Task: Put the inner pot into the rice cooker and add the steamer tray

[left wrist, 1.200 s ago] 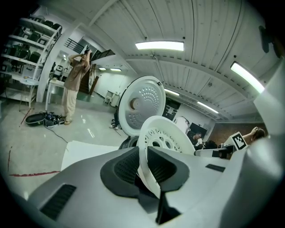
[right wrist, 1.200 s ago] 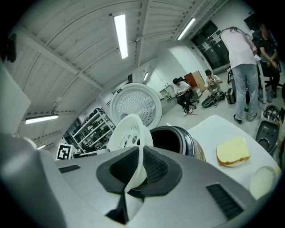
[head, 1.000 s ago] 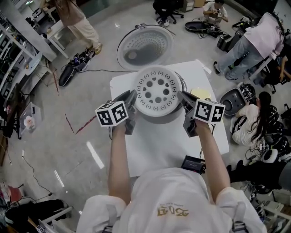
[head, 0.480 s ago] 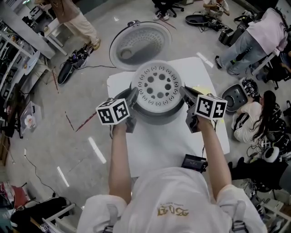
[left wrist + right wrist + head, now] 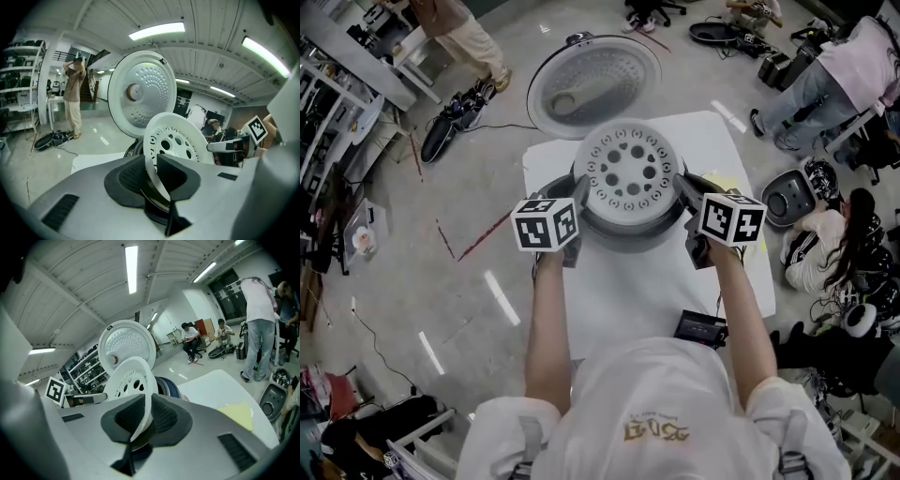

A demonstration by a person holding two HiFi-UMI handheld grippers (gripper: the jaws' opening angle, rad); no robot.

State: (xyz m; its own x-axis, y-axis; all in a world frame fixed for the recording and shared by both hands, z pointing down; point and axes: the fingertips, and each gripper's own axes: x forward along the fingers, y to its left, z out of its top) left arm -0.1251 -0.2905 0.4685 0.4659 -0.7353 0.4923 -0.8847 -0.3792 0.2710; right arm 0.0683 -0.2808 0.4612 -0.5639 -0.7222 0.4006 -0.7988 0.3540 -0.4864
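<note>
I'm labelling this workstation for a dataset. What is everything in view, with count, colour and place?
table: one, white, centre of the head view
rice cooker: one, grey, on the table
cooker lid: one, pale inside, swung open at the far side
steamer tray: one, white with round holes, over the cooker's mouth
sheet: one, yellow, on the table right of the cooker
small device: one, black, table's near right edge
bystanders: at least four, on the surrounding floor
left tongs: one, grey, black pads on the tray's left rim; jaws have just been opening
right tongs: one, same colours, on the right rim; jaws have just been opening
arms: two, reaching to the tongs
</note>
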